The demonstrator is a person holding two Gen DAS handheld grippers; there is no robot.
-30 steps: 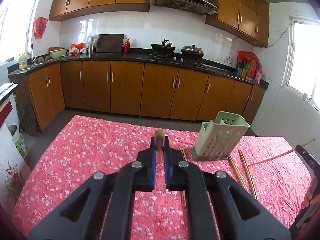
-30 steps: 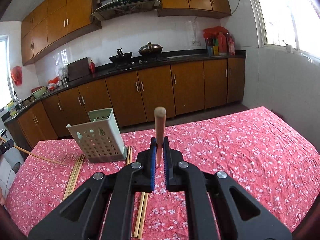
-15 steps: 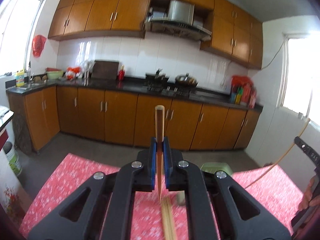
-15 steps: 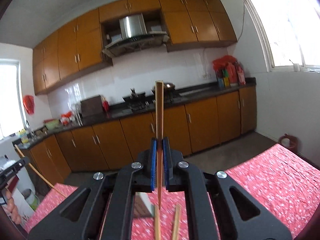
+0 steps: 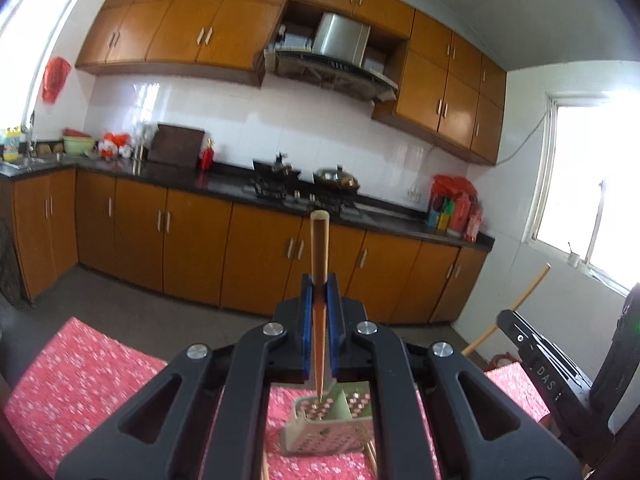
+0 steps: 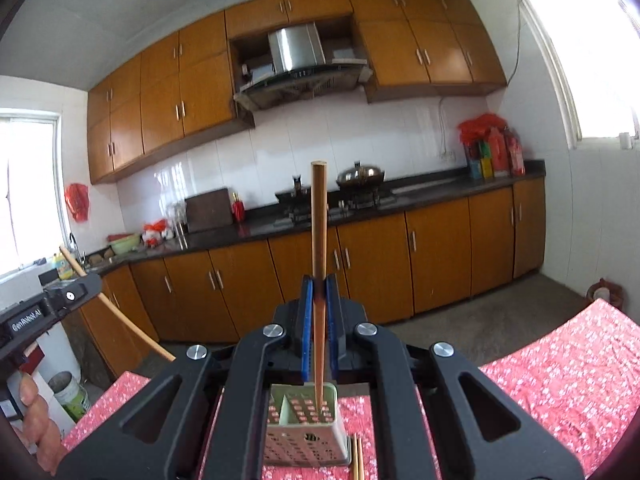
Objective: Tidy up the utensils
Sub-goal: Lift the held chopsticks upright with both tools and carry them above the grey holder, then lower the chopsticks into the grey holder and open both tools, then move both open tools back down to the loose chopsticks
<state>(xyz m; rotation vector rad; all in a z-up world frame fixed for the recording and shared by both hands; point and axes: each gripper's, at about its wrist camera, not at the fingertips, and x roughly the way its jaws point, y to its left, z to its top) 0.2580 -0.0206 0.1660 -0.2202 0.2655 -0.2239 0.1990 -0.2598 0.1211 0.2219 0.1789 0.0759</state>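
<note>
My left gripper [image 5: 320,300] is shut on a wooden chopstick [image 5: 319,256] held upright, its lower tip just above the open top of the pale green perforated utensil holder [image 5: 324,428] on the table. My right gripper [image 6: 319,300] is shut on another wooden chopstick [image 6: 318,220], upright, with its lower end inside the same holder [image 6: 304,436]. Each gripper shows in the other's view: the right one in the left wrist view [image 5: 540,356], the left one in the right wrist view [image 6: 48,308].
The table has a red floral cloth [image 6: 560,392]. Loose chopsticks [image 6: 357,456] lie beside the holder. Kitchen cabinets and a dark counter with a stove [image 5: 304,192] stand beyond the table. A bucket [image 6: 72,396] sits on the floor at left.
Both grippers rose and tilted their chopsticks upright, then moved over the holder. The right chopstick's lower end has gone into the holder; the left one's tip hangs at its rim.
</note>
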